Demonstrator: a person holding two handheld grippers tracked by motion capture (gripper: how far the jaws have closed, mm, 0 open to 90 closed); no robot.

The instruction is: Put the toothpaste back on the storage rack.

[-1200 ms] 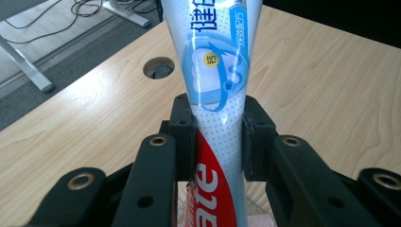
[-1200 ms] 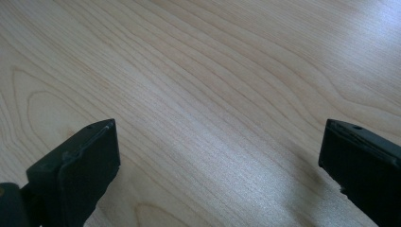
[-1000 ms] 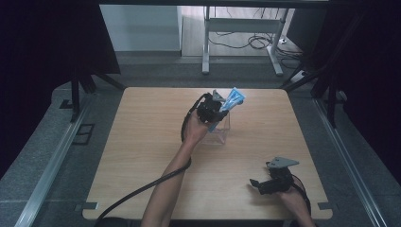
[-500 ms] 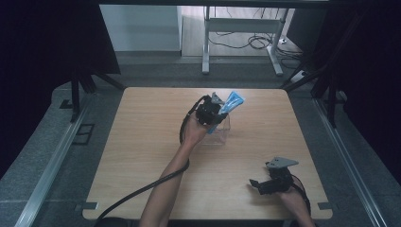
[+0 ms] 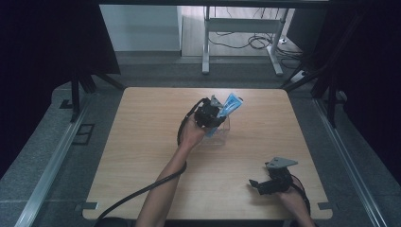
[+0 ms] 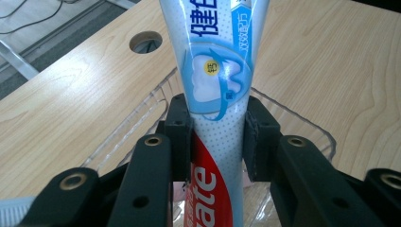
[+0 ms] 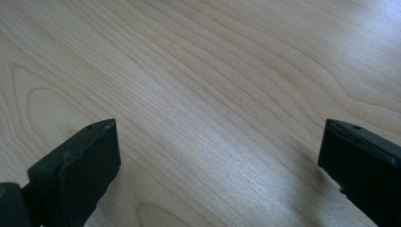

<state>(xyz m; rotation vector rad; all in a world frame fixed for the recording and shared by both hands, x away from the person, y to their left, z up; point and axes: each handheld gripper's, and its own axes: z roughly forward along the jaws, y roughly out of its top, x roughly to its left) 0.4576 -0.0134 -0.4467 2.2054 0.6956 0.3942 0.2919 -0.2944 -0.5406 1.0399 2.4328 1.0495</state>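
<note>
Centre of the high view: left gripper (image 5: 218,112) clamps the toothpaste tube (image 6: 215,90), long axis running up-frame over the clear tray (image 6: 302,125), apparently inside it. Right gripper (image 7: 220,161), lower right, gapes empty.

The toothpaste tube (image 6: 215,94) reads "健" and "ate".

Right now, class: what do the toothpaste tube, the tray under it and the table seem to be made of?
Toothpaste tube: probably soft plastic, glossy, with printed graphics. Tray: clear, likely rigid plastic; the wood grain shows through its walls. Table: pale wood or wood-look laminate, matte, with visible grain.
</note>
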